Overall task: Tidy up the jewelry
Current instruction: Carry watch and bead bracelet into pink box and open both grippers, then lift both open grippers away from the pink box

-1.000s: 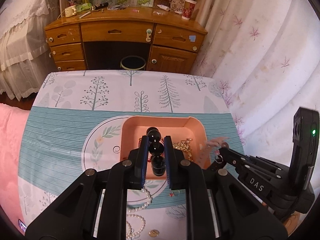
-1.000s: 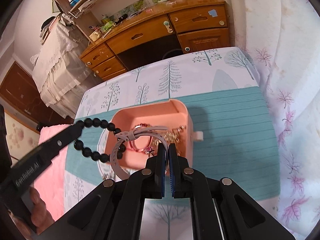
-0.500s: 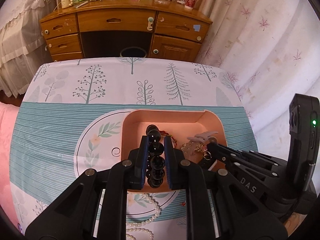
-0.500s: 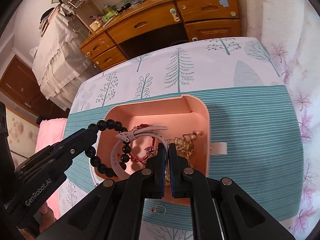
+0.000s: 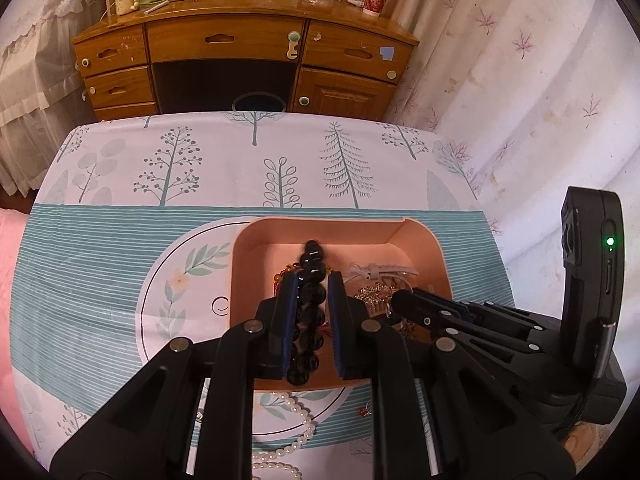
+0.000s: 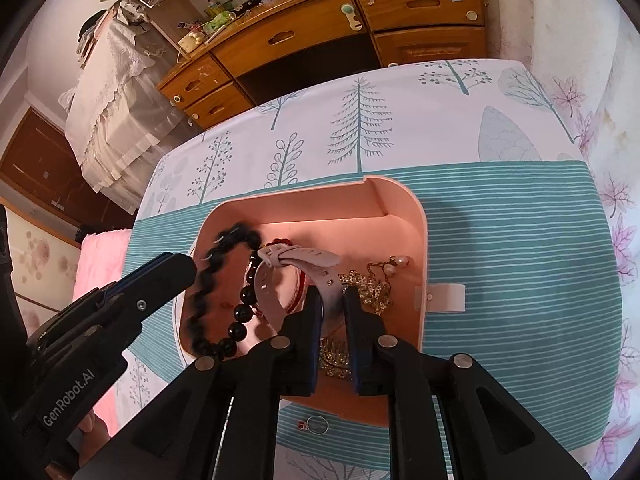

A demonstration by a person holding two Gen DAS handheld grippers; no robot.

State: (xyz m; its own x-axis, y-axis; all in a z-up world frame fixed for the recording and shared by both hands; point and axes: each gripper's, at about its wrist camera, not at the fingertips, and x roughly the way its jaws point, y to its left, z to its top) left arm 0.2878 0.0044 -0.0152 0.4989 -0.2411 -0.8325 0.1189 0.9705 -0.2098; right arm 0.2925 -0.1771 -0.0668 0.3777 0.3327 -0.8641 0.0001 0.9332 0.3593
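While both claws dip into the pink box [image 6: 416, 240] — left claw [image 5: 312, 300] parted.

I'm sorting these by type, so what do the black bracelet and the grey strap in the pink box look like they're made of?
Black bracelet: round glossy beads with bright highlights, probably polished stone or glass. Grey strap: matte, flexible band with punched holes, likely silicone or rubber. Pink box: smooth moulded walls, apparently plastic.

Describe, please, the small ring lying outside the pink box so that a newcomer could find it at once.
Start at the pink box on the teal-striped tablecloth. Just off its near edge lies a thin ring with a red charm, flat on the cloth. Unlike the bracelets and chains, it is outside the box.
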